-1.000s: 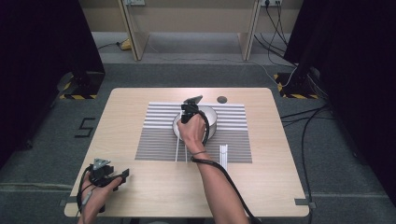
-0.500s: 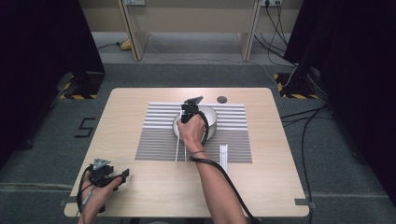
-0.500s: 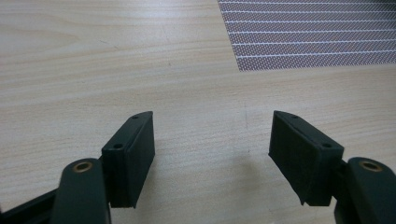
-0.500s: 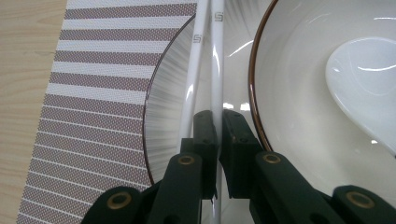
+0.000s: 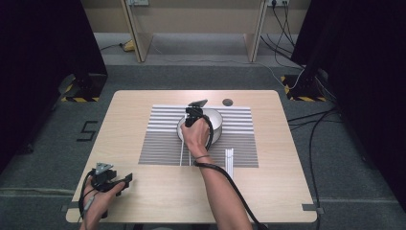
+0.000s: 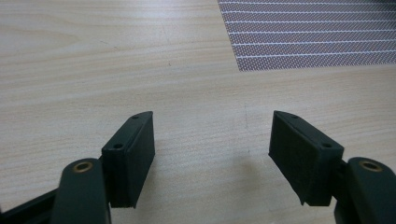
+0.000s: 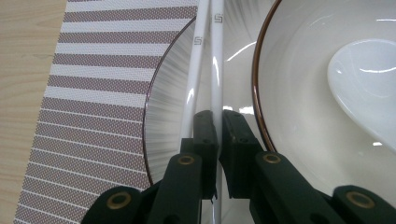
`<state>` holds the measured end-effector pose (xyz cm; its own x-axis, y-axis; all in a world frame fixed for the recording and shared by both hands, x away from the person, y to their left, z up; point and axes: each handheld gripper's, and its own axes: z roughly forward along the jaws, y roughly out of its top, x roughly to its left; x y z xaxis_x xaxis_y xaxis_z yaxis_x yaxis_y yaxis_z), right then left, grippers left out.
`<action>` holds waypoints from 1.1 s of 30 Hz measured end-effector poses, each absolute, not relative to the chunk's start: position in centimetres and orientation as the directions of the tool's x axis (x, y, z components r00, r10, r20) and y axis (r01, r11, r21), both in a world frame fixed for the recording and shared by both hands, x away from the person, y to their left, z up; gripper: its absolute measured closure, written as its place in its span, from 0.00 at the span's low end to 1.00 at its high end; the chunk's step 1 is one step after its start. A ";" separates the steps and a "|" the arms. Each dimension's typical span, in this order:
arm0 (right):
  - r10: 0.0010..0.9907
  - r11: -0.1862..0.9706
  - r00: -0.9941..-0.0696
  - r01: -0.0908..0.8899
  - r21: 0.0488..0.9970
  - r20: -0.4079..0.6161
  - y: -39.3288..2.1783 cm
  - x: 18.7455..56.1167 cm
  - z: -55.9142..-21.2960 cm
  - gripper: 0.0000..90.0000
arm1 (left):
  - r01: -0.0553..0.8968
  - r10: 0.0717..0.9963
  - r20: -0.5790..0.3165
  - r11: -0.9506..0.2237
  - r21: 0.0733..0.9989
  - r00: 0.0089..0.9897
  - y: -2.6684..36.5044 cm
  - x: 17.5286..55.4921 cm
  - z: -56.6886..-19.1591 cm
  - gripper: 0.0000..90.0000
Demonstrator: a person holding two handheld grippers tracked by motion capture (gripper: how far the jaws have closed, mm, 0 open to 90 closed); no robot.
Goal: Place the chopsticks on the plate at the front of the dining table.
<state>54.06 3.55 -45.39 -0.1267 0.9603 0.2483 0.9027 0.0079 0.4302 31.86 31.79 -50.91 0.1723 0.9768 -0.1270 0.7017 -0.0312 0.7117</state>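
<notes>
**A:** Nothing has shifted since the earlier pictures: both hands sit where they were, and the dishes too.

**B:** Start at the left, then.

**A:** Left tongs [image 5: 125, 180] rest at the near left corner of the desk [image 5: 143, 103], well apart from everything else. In the left gripper view they [image 6: 212, 154] stand spread wide over bare wood, with nothing between the jaws.

**B:** And past them?

**A:** A striped mat [image 5: 163, 143] lies in the middle of the desk. The right hand [image 5: 195, 136] reaches over it, and the right tongs [image 5: 191, 115] point to the far side, over the dishes.

**B:** Pressed together?

**A:** Pinching. In the right gripper view the right tongs [image 7: 219, 123] are clamped on one of two white chopsticks [image 7: 216, 65]; the other stick lies just beside it on the left. Both run across the rim of a white plate [image 7: 170, 98] with a dark edge.

**B:** What is to the right of that?

**A:** A white bowl [image 7: 299, 93] sits on the plate, and a white spoon [image 7: 362, 74] lies inside the bowl. From above, the bowl [image 5: 215, 120] is at the middle of the mat. A white chopstick rest [image 5: 229, 160] lies on the near right part of the mat, and a small dark round spot [image 5: 228, 102] shows at the far edge.
</notes>
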 end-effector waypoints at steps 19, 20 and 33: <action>0.968 0.035 -0.140 0.895 0.445 0.206 4.0 53.7 -45.8 0.95 | 0.702 0.977 -0.127 -0.032 0.712 0.174 31.8 31.9 -50.9 0.34; 0.968 0.036 -0.141 0.895 0.444 0.206 4.0 53.7 -45.8 0.95 | 0.702 0.977 -0.127 -0.032 0.711 0.174 31.8 31.9 -50.9 0.34; 0.970 0.029 -0.134 0.892 0.451 0.203 4.2 53.6 -46.0 0.95 | 0.702 0.977 -0.128 -0.031 0.712 0.173 31.8 31.9 -50.9 0.34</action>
